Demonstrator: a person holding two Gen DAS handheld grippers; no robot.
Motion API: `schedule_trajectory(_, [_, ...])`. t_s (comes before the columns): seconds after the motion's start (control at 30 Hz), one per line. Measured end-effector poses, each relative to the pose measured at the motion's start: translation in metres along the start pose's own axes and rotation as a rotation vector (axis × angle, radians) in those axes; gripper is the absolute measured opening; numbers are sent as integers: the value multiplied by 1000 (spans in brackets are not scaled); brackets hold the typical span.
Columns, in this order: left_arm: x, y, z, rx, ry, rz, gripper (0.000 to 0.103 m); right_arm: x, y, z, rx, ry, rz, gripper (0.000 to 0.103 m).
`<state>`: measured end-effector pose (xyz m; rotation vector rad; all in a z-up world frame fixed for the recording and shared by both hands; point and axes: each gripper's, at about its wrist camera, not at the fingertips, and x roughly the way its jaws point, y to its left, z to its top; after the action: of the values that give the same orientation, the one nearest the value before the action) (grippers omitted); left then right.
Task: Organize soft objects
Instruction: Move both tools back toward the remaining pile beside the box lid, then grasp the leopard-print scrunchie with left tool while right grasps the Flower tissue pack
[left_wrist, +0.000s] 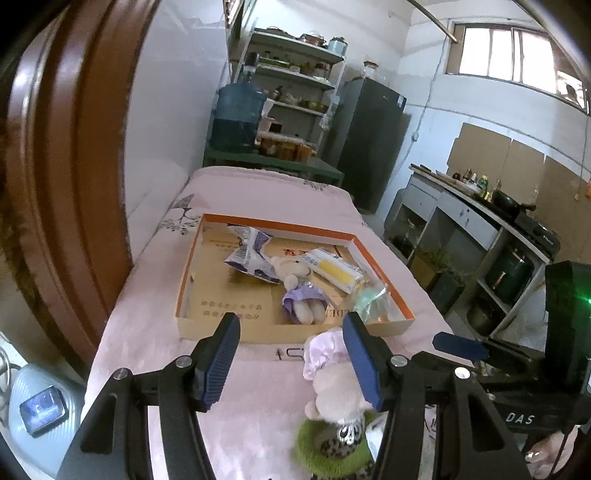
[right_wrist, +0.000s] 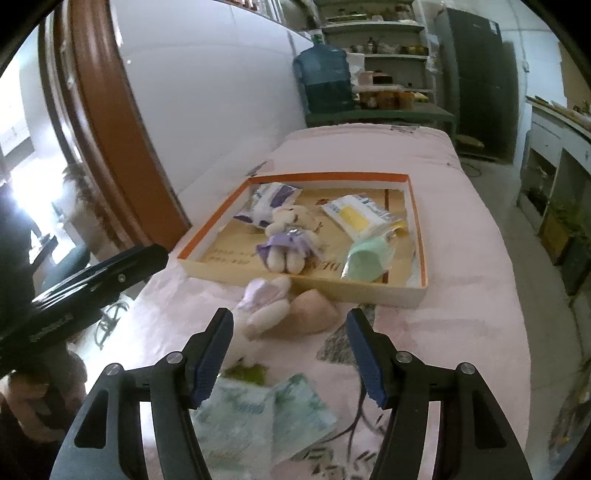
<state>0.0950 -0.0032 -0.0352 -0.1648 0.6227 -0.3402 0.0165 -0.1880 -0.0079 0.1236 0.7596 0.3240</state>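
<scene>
A shallow orange-rimmed cardboard box (left_wrist: 207, 258) (right_wrist: 419, 240) sits on the pink table. It holds a plush bear in a purple dress (left_wrist: 301, 291) (right_wrist: 288, 243), a purple-white packet (left_wrist: 247, 254) (right_wrist: 266, 203), a yellow-white packet (left_wrist: 336, 269) (right_wrist: 360, 216) and a mint bagged item (left_wrist: 371, 301) (right_wrist: 365, 258). A second plush with a lilac dress (left_wrist: 332, 369) (right_wrist: 266, 302) lies on the table before the box, beside a pink pad (right_wrist: 314, 310). A green fuzzy item (left_wrist: 332, 446) and a pale green packet (right_wrist: 258, 417) lie nearer. My left gripper (left_wrist: 291, 360) and right gripper (right_wrist: 290, 354) are open and empty.
A brown door frame (left_wrist: 66, 155) stands at the left. A blue water jug (left_wrist: 238, 118), shelves (left_wrist: 295, 96) and a dark fridge (left_wrist: 369, 147) stand beyond the table's far end. A counter with a stove (left_wrist: 480, 214) runs along the right.
</scene>
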Motion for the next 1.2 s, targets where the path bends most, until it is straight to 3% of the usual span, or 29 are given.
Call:
schedule_trajectory(0.63, [-50, -6, -53, 50, -66, 68, 58, -28, 39, -55, -25, -31, -3, 65])
schedule_trajectory(0.8, [-56, -1, -65, 39, -66, 63, 58, -27, 44, -64, -19, -17, 14, 66])
schedule_trajectory(0.9, [-57, 3, -73, 31, -59, 62, 58, -22, 46, -70, -10, 2, 18, 74])
schedule_trajectory(1.2, [-55, 9, -85, 17, -39, 40, 58, -8, 44, -78, -3, 42, 5, 74])
